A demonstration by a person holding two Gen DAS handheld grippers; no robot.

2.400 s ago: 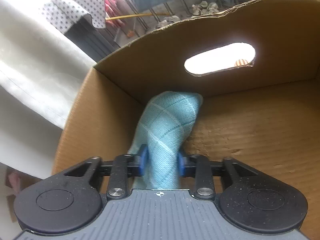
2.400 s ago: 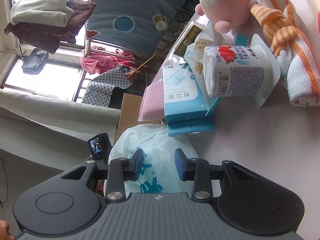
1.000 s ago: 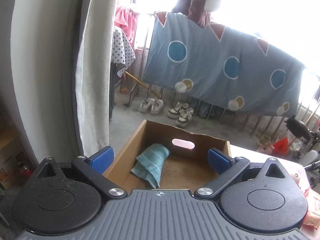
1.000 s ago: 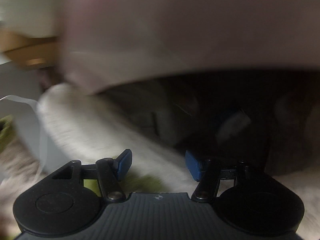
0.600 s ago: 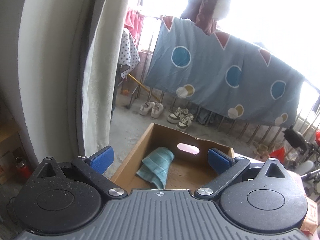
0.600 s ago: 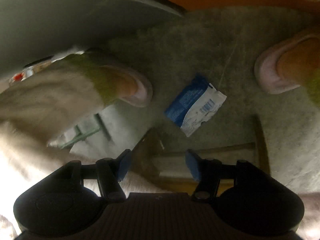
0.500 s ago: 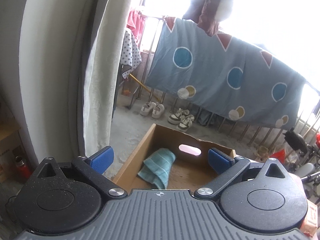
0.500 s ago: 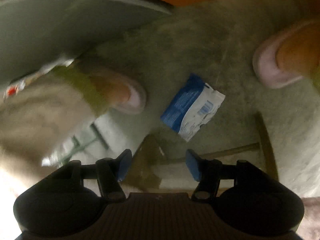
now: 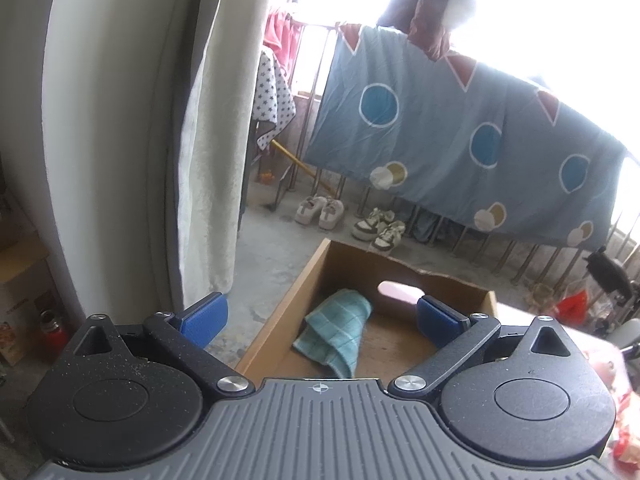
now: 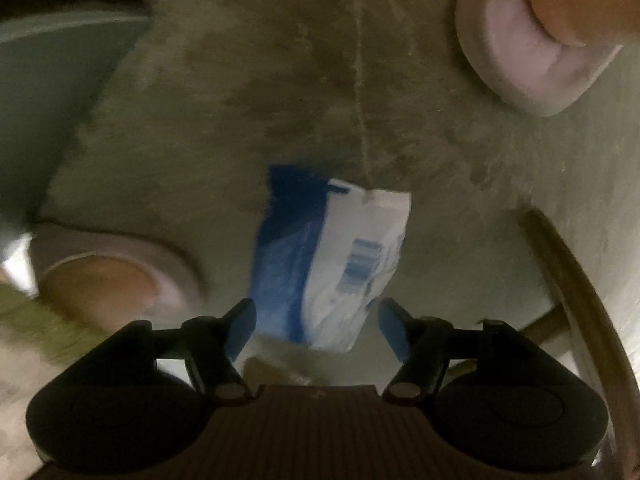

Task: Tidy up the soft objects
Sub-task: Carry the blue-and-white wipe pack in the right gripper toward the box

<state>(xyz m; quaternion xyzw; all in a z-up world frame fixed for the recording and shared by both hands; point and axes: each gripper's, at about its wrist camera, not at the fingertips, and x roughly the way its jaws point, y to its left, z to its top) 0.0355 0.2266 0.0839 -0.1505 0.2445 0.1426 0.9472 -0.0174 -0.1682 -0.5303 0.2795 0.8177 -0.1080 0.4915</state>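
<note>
A light blue checked cloth (image 9: 338, 332) lies folded in the left part of an open cardboard box (image 9: 280, 316). My left gripper (image 9: 318, 318) is held well above and in front of the box, open wide, with nothing between its fingers. In the right wrist view a blue and white soft packet (image 10: 332, 260) lies on a grey floor (image 10: 320, 80). My right gripper (image 10: 314, 326) points down at the packet from just above, open, its blue fingertips on either side of the packet's near end without touching it.
A white curtain (image 9: 208, 140) hangs left of the box. A blue dotted sheet (image 9: 460, 152) hangs on a railing behind it, with shoes (image 9: 348, 220) on the floor below. The person's slippered feet (image 10: 536, 36) stand on both sides of the packet; a curved chair leg (image 10: 576, 300) is at right.
My right gripper has dropped closer to the packet on the floor, which now sits between its open fingers. My left gripper stays open above the box, lifted slightly.
</note>
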